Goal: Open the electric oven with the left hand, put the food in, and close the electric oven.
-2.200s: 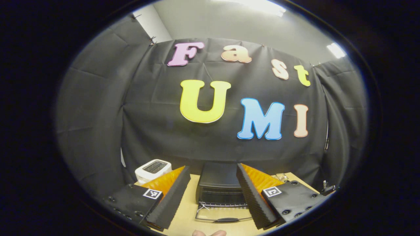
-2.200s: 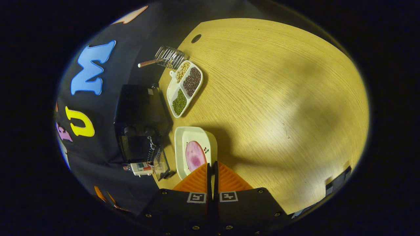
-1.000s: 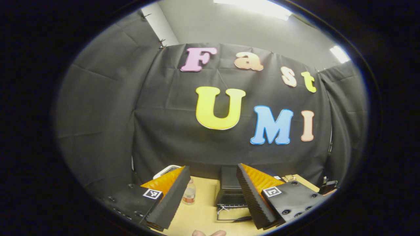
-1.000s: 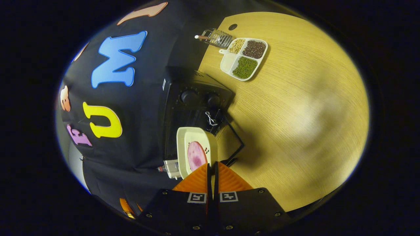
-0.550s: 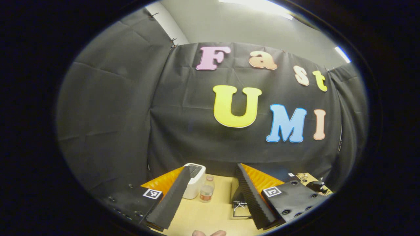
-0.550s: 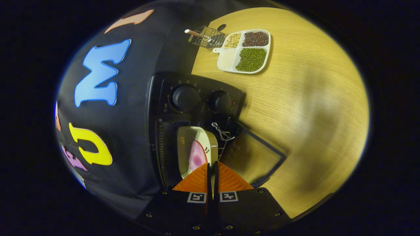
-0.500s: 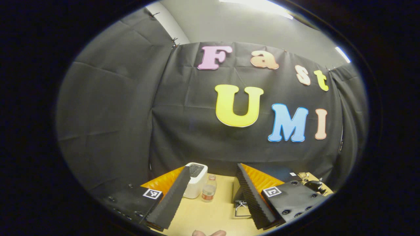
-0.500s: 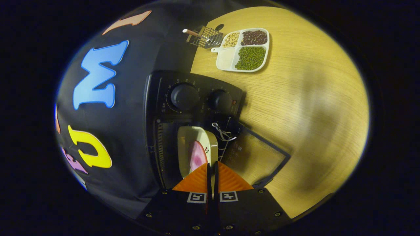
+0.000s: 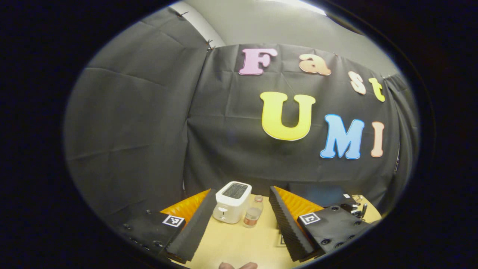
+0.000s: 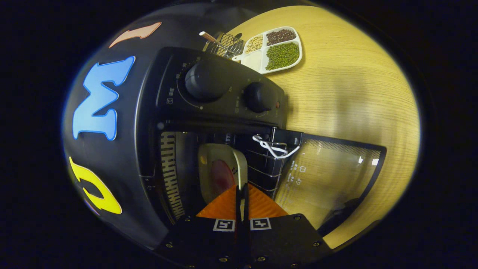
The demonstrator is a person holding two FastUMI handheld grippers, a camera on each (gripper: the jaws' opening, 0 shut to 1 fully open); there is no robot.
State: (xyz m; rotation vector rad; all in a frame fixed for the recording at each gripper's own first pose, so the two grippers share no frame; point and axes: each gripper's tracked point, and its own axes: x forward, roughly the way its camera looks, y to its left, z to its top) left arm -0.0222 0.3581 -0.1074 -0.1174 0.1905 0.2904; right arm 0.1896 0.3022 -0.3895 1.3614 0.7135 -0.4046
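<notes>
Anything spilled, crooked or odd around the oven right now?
Nothing spilled. The one oddity is a white cord tied around the rack wires by the hinge of the open oven door. The right hand-held gripper pinches the plate by its rim, entering the oven; the beans sit in their divided tray.

One oven [image 10: 209, 93], one plate [image 10: 220, 164], one toaster [image 9: 232, 201], one bottle [image 9: 253, 216].

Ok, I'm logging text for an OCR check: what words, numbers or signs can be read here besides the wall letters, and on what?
Oven dial panel: white marks, too small to read.
Oven door glass: printed symbols, too blurred to read.
Bottle label: too small to read.
Left hand-held gripper and right hand-held gripper, which grips the plate: square coded tags, no words.
</notes>
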